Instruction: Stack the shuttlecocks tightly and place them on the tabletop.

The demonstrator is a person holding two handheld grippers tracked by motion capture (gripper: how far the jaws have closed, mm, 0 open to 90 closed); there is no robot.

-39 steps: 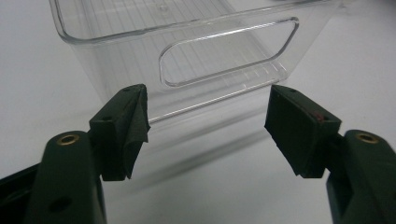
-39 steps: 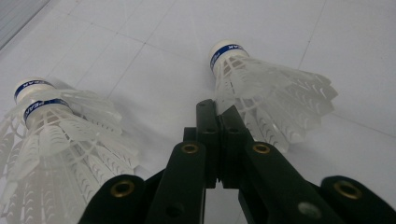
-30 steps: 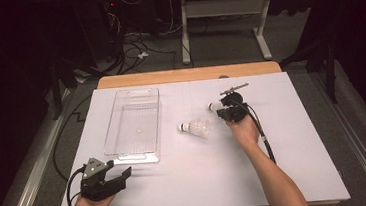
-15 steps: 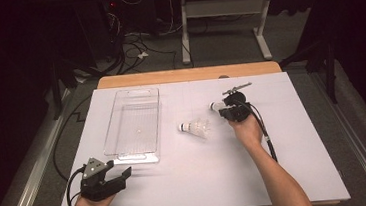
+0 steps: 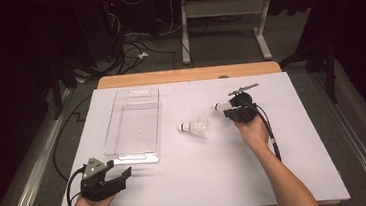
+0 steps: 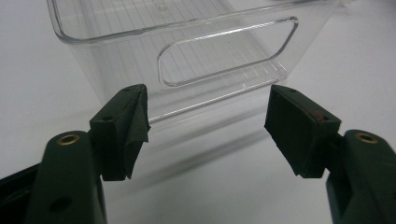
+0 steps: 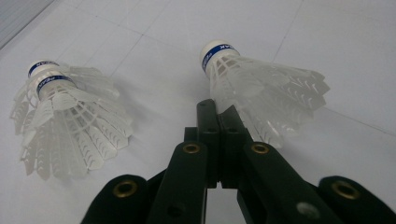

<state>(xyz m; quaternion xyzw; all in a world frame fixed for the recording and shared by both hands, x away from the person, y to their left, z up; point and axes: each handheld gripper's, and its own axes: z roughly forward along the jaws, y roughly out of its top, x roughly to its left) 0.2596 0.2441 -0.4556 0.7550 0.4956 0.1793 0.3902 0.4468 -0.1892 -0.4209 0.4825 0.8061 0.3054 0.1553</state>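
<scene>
Right claw [image 7: 219, 112] has its black jaws pressed together on the feather skirt of a white plastic shuttlecock with a blue-banded cork tip [image 7: 261, 88], lying far right on the white tabletop [image 5: 218, 180]. A stacked pair of matching shuttlecocks [image 5: 195, 127] lies just left of it, near the table's middle. Left claw [image 5: 122, 174] waits near left, jaws apart and holding nothing, facing the clear rectangular plastic bin [image 5: 133, 125]. Judging by this, the pickup step is under way; next comes lifting the shuttlecock and carrying it left over the bin.

bin [image 5: 133, 120] left on table [image 5: 203, 181] | stacked shuttlecocks [image 5: 195, 127] centre | single shuttlecock [image 5: 220, 106] right
</scene>
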